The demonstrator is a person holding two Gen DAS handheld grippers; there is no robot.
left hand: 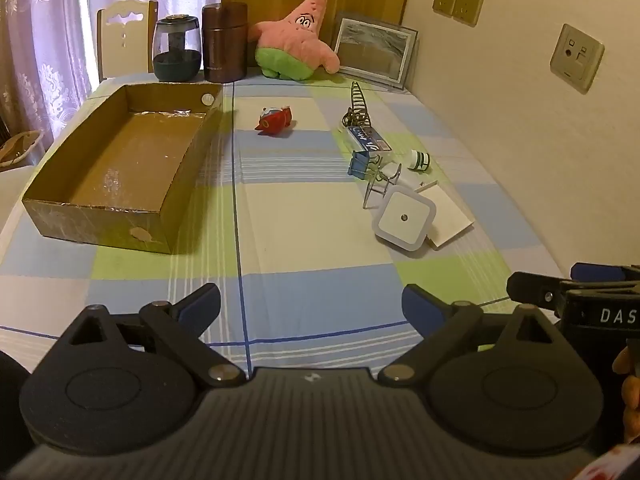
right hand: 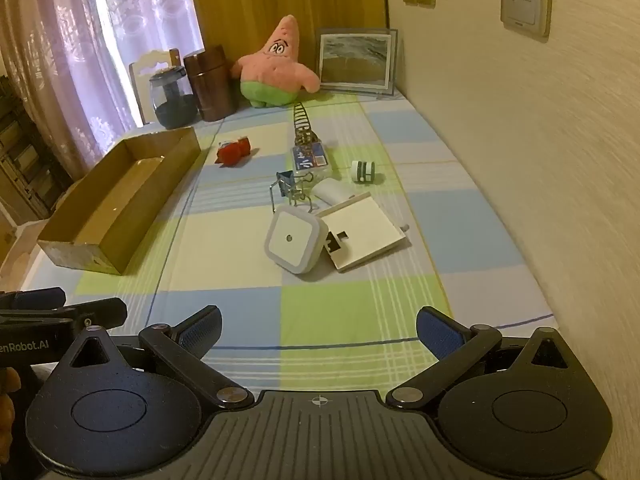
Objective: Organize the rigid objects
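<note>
The left gripper (left hand: 310,306) stands with jaws wide and nothing between them, low in the frame above the checked tablecloth (left hand: 312,208). The right gripper (right hand: 318,332) is equally wide and empty.

The cardboard box (left hand: 100,224) sits at centre left, its long axis running from lower left toward the upper middle. The red toy (left hand: 275,121) lies on its side right of the box's far end, apart from it. Right of centre, a cluster runs diagonally: wire spiral (left hand: 359,102), blue-labelled tube (left hand: 366,140), blue binder clip (left hand: 360,164), striped white bottle (left hand: 420,160), square night light (left hand: 404,218) overlapping a white flat box (left hand: 450,216).
</note>
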